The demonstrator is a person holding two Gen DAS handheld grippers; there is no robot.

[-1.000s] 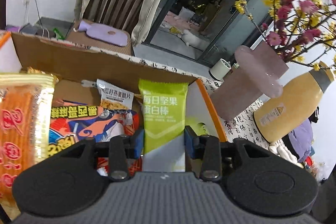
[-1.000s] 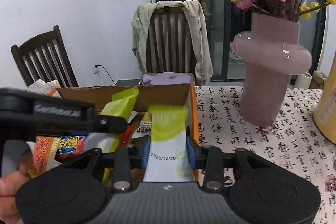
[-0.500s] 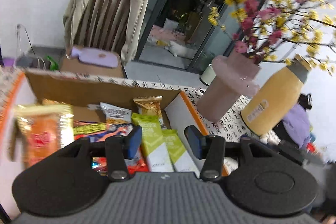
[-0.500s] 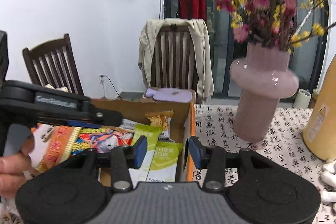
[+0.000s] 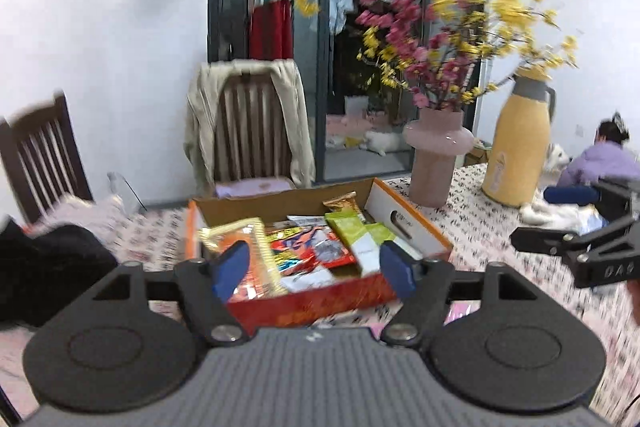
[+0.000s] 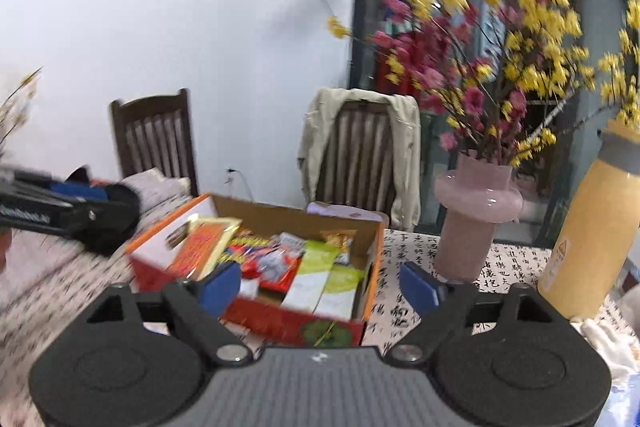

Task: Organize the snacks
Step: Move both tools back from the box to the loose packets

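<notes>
A red and orange cardboard box (image 5: pixel 308 303) (image 6: pixel 280 323) stands on the patterned tablecloth, filled with snack packets. Two green bar packets (image 5: pixel 354 231) (image 6: pixel 316 267) lie side by side at its right. An orange packet (image 5: pixel 256 259) (image 6: pixel 204 247) leans at its left, and a red cartoon packet (image 5: pixel 308 247) lies in the middle. My left gripper (image 5: pixel 312 269) hangs above and in front of the box, jaws opening, nothing between them. My right gripper (image 6: pixel 318 285) is likewise pulled back from the box, jaws opening and empty.
A pink vase (image 5: pixel 436 159) (image 6: pixel 476 219) of red and yellow blossoms and a yellow thermos (image 5: pixel 520 143) (image 6: pixel 592 235) stand right of the box. Two wooden chairs, one draped with a beige jacket (image 5: pixel 248 123), stand behind the table. A person in purple (image 5: pixel 600 163) sits at far right.
Both grippers let go of their green bar packets, which now lie in the box. Both pulled back and upward, away from the box, with their jaws spreading wide.
</notes>
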